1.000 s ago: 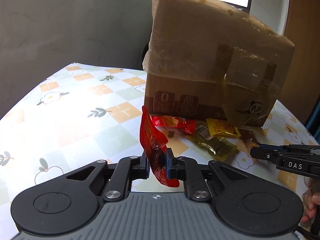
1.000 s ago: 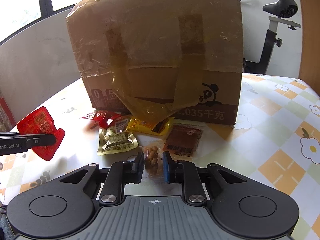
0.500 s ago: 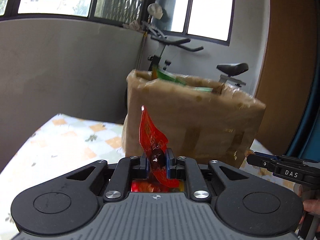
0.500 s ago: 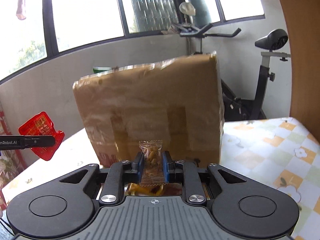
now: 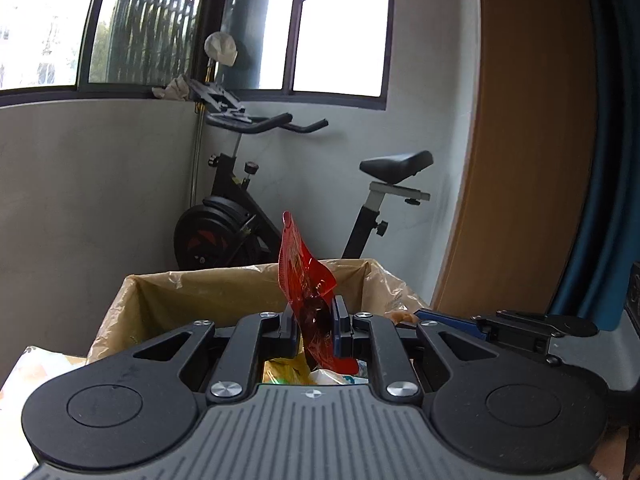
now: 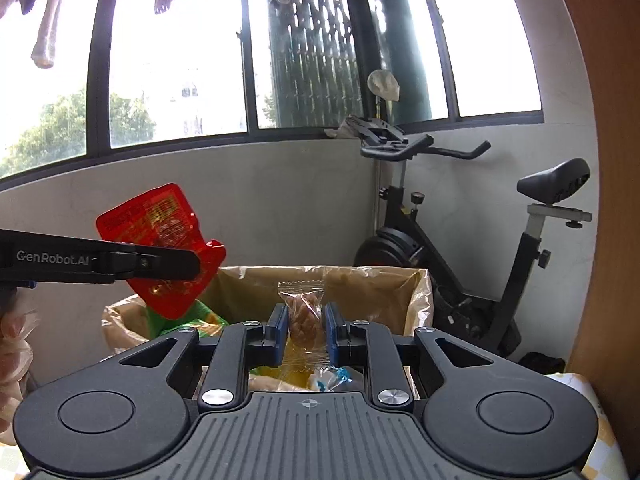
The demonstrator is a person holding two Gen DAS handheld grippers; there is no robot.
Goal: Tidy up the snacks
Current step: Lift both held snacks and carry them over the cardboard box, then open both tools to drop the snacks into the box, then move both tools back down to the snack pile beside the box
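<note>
My left gripper [image 5: 314,322] is shut on a red snack packet [image 5: 306,284] and holds it upright above the open cardboard box [image 5: 192,292]. The packet also shows in the right wrist view [image 6: 160,240], pinched by the left gripper's fingers [image 6: 156,264]. My right gripper [image 6: 306,328] is shut on a clear packet of brown nuts [image 6: 304,316], held over the same box [image 6: 368,284]. Yellow, green and blue snack packs [image 6: 320,376] lie inside the box. The right gripper shows at the right of the left wrist view [image 5: 416,314].
An exercise bike [image 5: 248,216] stands behind the box against the grey wall, under barred windows. A wooden door panel [image 5: 532,160] is at the right. A strip of patterned tablecloth [image 6: 600,420] shows at the lower right.
Both grippers have risen from the table with their packets, from in front of the box to above its open top. The loose snacks on the table are out of view.
</note>
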